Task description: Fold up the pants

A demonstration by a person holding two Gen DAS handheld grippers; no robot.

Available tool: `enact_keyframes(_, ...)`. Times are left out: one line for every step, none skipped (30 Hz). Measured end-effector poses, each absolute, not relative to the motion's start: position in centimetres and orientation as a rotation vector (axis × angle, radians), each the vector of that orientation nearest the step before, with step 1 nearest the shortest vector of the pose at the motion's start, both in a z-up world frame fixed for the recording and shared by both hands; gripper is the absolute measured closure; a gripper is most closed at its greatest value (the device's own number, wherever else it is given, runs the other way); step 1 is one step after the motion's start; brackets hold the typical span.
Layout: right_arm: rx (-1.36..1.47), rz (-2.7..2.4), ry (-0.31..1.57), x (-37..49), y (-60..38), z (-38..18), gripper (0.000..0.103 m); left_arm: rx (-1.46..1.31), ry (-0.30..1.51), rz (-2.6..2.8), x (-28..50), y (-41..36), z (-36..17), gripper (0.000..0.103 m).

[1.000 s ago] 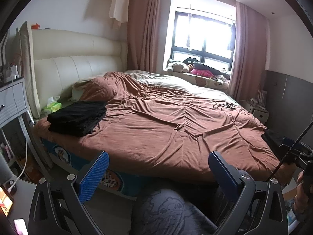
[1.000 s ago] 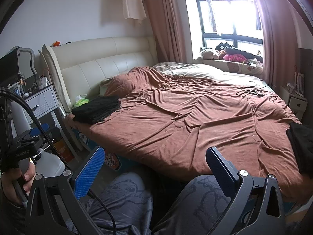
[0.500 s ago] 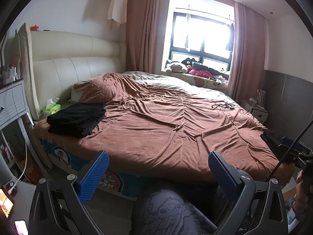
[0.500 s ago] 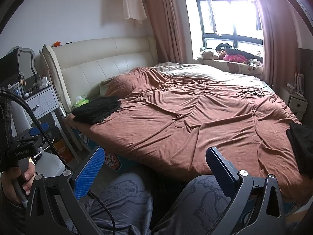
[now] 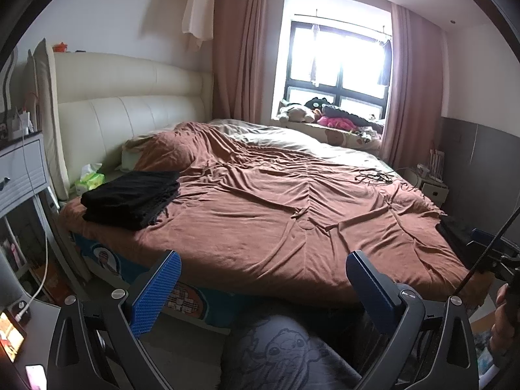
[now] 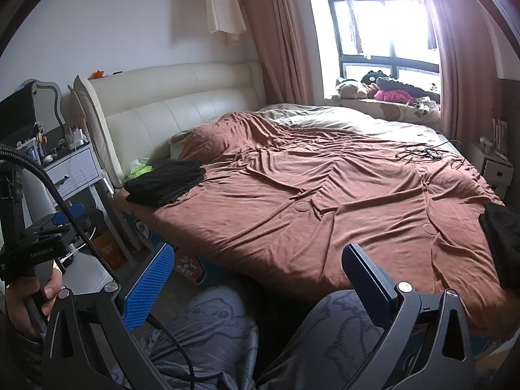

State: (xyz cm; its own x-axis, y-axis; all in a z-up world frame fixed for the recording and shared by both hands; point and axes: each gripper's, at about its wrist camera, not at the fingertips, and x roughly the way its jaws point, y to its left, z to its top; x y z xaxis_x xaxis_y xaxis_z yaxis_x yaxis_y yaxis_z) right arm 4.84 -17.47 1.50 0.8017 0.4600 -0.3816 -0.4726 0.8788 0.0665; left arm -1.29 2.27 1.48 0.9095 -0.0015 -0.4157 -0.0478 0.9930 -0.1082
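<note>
We are holding both grippers wide open above our knees, and nothing is between the fingers of either one. In the left wrist view the left gripper is sitting low in the middle of the frame, looking over the bed. In the right wrist view the right gripper is sitting in the same low place.

A folded black stack is lying at the left middle of the frame, on the near corner of the bed beside the headboard. A second dark cloth is lying at the right edge of the frame, on the other near corner; we are judging that these are the pants to fold, but only a part is showing.

The risks from here, as we are judging them: the dark cloth is partly out of view, so a reach can close on the brown cover and not on the pants. It is also lying near the bed edge, so a pull can make it slide to the floor. The cable is hanging near our knees and can catch.
</note>
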Motion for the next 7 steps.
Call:
enact_keyframes(-0.032,0.500,0.401,4.83,-17.49,1.50,0.000,-0.120,0.427,0.026,-1.36,2.33,1.57,0.001)
enact_keyframes(-0.031,0.501,0.401,4.83,-17.50,1.50,0.000,-0.121,0.427,0.022,-1.33,2.47,1.59,0.001)
enact_keyframes(-0.030,0.501,0.402,4.84,-17.50,1.49,0.000,-0.120,0.428,0.021,-1.33,2.49,1.65,0.001)
enact_keyframes(-0.030,0.500,0.402,4.85,-17.48,1.48,0.000,-0.119,0.429,0.022,-1.33,2.58,1.64,0.001)
enact_keyframes(-0.030,0.500,0.403,4.87,-17.46,1.46,0.000,-0.118,0.428,0.022,-1.32,2.61,1.68,0.001)
enact_keyframes(-0.030,0.499,0.405,4.89,-17.43,1.43,0.000,-0.120,0.429,0.021,-1.29,2.61,1.62,0.001)
enact_keyframes(-0.030,0.498,0.406,4.90,-17.42,1.42,0.000,-0.123,0.428,0.021,-1.29,2.66,1.68,0.001)
